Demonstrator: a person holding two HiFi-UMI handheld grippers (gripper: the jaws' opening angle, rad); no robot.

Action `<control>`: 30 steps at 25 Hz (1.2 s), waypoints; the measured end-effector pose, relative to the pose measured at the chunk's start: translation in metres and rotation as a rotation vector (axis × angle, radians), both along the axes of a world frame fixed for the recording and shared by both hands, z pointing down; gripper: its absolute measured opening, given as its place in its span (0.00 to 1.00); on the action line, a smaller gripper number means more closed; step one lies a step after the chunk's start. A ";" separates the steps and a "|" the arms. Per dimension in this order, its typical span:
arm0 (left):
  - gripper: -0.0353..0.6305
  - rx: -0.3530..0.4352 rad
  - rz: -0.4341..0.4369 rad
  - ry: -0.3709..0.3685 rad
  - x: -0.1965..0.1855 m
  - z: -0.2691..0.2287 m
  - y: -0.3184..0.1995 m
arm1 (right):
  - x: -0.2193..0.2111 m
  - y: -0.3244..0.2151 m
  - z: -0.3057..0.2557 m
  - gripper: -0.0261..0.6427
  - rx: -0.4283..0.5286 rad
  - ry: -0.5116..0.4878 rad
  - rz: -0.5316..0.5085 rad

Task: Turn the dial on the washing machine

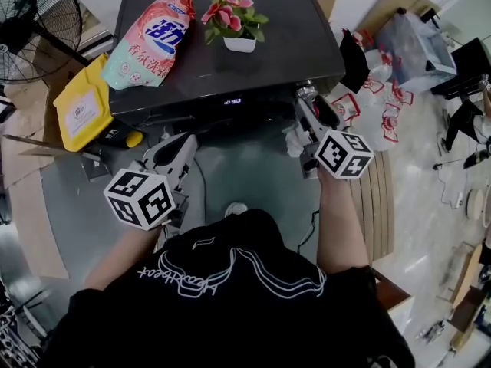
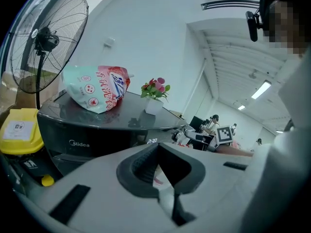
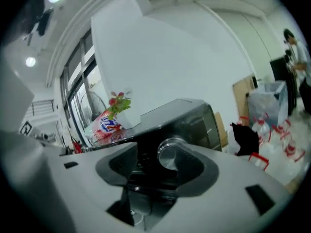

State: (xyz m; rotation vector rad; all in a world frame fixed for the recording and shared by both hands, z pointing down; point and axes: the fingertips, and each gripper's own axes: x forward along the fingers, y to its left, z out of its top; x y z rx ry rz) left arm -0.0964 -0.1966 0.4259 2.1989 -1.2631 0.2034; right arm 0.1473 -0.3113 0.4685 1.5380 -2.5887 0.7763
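Observation:
The black washing machine (image 1: 291,37) stands in front of me, its front panel display (image 1: 232,100) lit. Its silver dial (image 3: 167,154) sits at the panel's right end. My right gripper (image 1: 307,102) is up at that corner, rolled to one side. In the right gripper view the right gripper (image 3: 155,161) is open around the dial: the right pad (image 3: 190,165) overlaps the dial's right edge, and the left pad stands well clear of it. My left gripper (image 1: 175,150) hangs lower at the left, off the machine, open (image 2: 163,166) and holding nothing.
A detergent pouch (image 1: 153,37) and a potted flower (image 1: 238,25) rest on the machine's top. A yellow bag (image 1: 80,106) and a standing fan (image 1: 34,21) are at the left. A clear plastic bin (image 1: 418,48) and red-and-white clutter lie on the floor at the right.

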 end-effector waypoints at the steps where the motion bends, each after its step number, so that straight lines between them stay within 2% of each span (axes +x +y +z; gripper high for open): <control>1: 0.06 0.005 0.005 0.005 0.003 -0.004 0.000 | -0.006 0.008 -0.012 0.33 0.040 0.063 -0.023; 2: 0.06 0.011 0.012 0.011 0.007 -0.010 0.000 | -0.012 0.016 -0.025 0.25 0.079 0.112 -0.047; 4: 0.06 0.028 0.031 0.025 0.016 -0.022 0.002 | -0.025 0.037 -0.052 0.18 0.142 0.151 -0.101; 10: 0.06 0.111 0.104 0.070 0.056 -0.071 0.023 | -0.047 0.109 -0.126 0.04 0.282 0.102 -0.270; 14: 0.06 0.173 0.167 0.061 0.076 -0.110 0.056 | -0.053 0.154 -0.164 0.04 0.313 0.091 -0.372; 17: 0.06 0.202 0.208 0.086 0.087 -0.133 0.082 | -0.055 0.179 -0.183 0.04 0.311 0.082 -0.418; 22: 0.06 0.250 0.218 0.065 0.092 -0.159 0.121 | -0.062 0.218 -0.203 0.04 0.309 0.025 -0.468; 26: 0.06 0.269 0.237 0.084 0.092 -0.180 0.150 | -0.071 0.249 -0.221 0.04 0.326 0.031 -0.523; 30: 0.06 0.314 0.242 0.075 0.093 -0.198 0.174 | -0.069 0.267 -0.240 0.04 0.359 0.013 -0.520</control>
